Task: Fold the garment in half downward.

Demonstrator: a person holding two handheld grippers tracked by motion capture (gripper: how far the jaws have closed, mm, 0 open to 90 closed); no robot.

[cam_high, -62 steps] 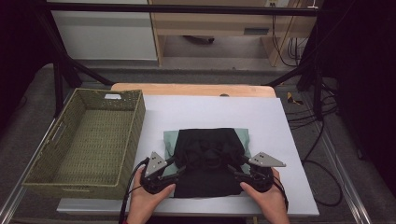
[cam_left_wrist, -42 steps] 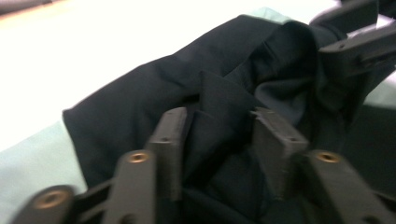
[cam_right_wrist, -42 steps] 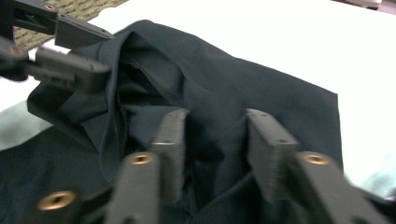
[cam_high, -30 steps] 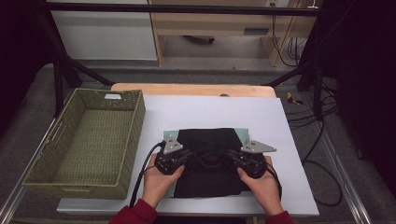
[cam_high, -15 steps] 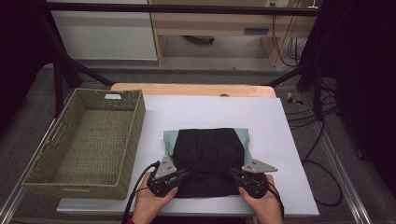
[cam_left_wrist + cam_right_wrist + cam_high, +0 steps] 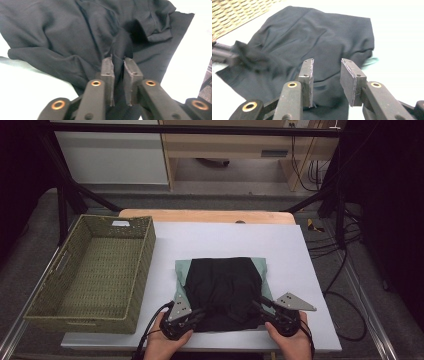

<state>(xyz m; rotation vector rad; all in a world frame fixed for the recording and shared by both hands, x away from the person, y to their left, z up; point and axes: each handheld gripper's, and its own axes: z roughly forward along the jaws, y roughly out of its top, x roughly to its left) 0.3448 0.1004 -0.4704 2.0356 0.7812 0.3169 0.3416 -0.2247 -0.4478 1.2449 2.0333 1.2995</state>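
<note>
Lying near the front edge of the white surface (image 6: pixel 225 237), a black garment (image 6: pixel 223 290) is folded into a rough rectangle on top of a pale green cloth (image 6: pixel 180 272), whose edges peek out at the far left and far right. You hold both grippers at the garment's near corners. Your left gripper (image 6: pixel 196 312) sits at the near left corner; its jaws have just been opening and now stand a narrow gap apart, with a ridge of black fabric rising between them in the left gripper view (image 6: pixel 117 75), though whether the pads still press on it cannot be told. Your right gripper (image 6: pixel 264 306) is at the near right corner; its jaws have also just been opening and stand clearly apart above the fabric, pinching nothing. To the left of the garment, a woven green basket (image 6: pixel 142 270) rests on the surface's left side.
</note>
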